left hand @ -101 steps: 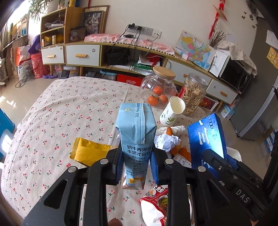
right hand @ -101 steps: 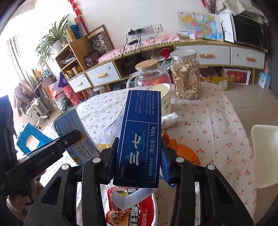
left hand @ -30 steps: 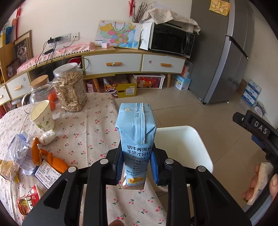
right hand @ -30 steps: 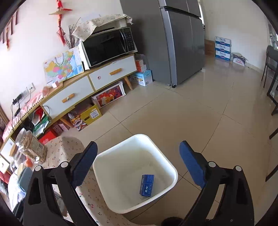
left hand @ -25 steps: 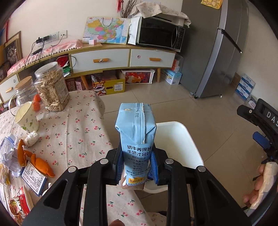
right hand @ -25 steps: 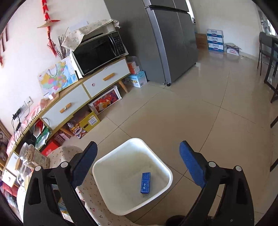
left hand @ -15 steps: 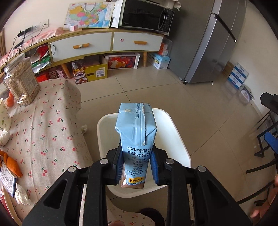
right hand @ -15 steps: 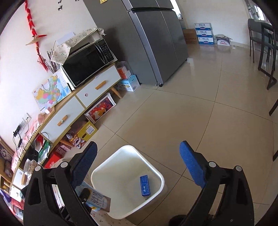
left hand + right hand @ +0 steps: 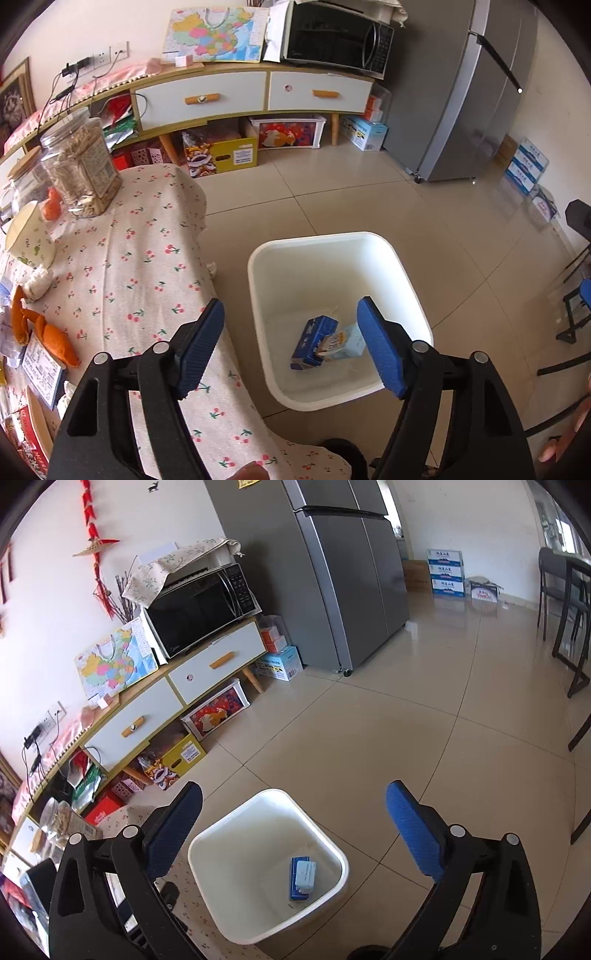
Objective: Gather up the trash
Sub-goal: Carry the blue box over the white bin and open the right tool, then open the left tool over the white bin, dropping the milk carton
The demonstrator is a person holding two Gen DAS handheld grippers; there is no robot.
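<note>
Milk carton (image 9: 345,343) lies in the white bin (image 9: 258,280), seemingly against blue box (image 9: 312,341).

Glossy beige tiled floor (image 9: 424,720), grey fridge (image 9: 317,572), white-drawered sideboard (image 9: 236,92).

microwave (image 9: 201,607) on cabinet (image 9: 177,698), fridge (image 9: 325,572) beside.

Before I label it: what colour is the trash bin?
White bin, clearest from the left wrist.
</note>
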